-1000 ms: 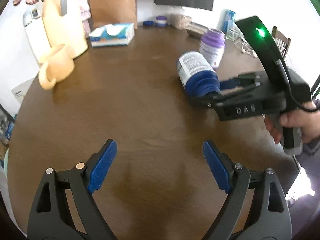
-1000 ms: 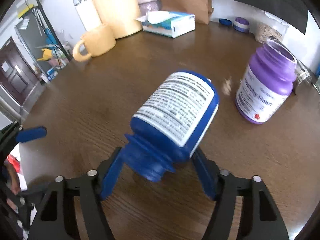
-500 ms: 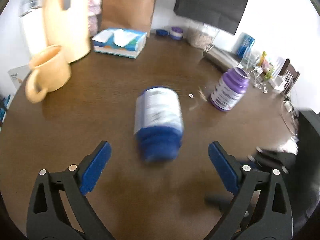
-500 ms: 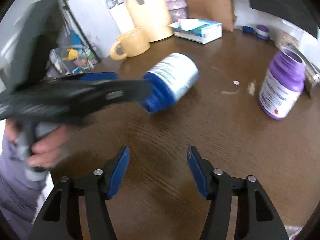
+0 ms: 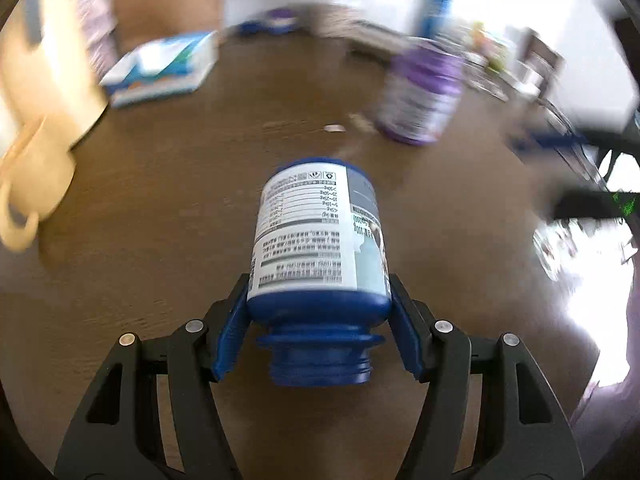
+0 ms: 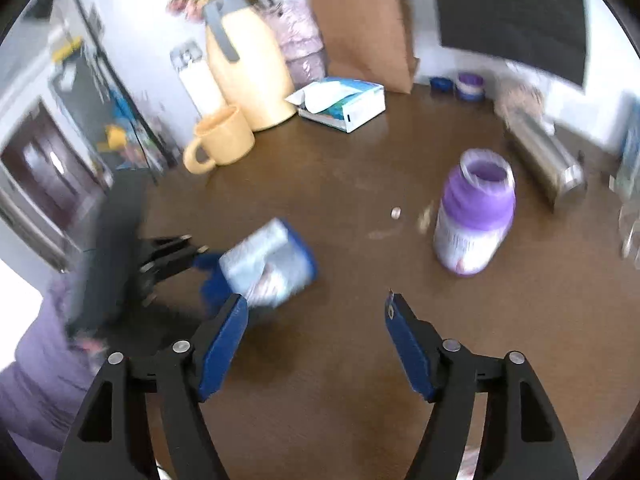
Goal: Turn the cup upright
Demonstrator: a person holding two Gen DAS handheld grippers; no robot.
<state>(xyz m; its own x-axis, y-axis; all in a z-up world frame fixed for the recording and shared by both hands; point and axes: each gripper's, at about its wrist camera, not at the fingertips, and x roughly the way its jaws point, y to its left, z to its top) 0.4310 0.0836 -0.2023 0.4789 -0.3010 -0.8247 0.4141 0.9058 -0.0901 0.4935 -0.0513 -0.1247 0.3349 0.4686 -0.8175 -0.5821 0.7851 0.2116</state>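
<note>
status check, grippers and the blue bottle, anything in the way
Left gripper shut on blue bottle, bottle on its side, neck toward the camera. Right gripper open, empty. Purple bottle upright, apart from it, nothing blocking.

A dark brown wooden table (image 6: 340, 360) fills the scene. White walls (image 6: 140, 40) rise at the far side; a dark door (image 6: 44, 176) stands far left.

From the left wrist we look low along the jaws across the table (image 5: 168, 184), very close to the blue bottle (image 5: 320, 240). From the right wrist we look down from higher and farther back. Both views share that bottle, the purple bottle (image 6: 474, 220), the yellow mug (image 6: 224, 140) and the tissue box (image 6: 344, 106).
</note>
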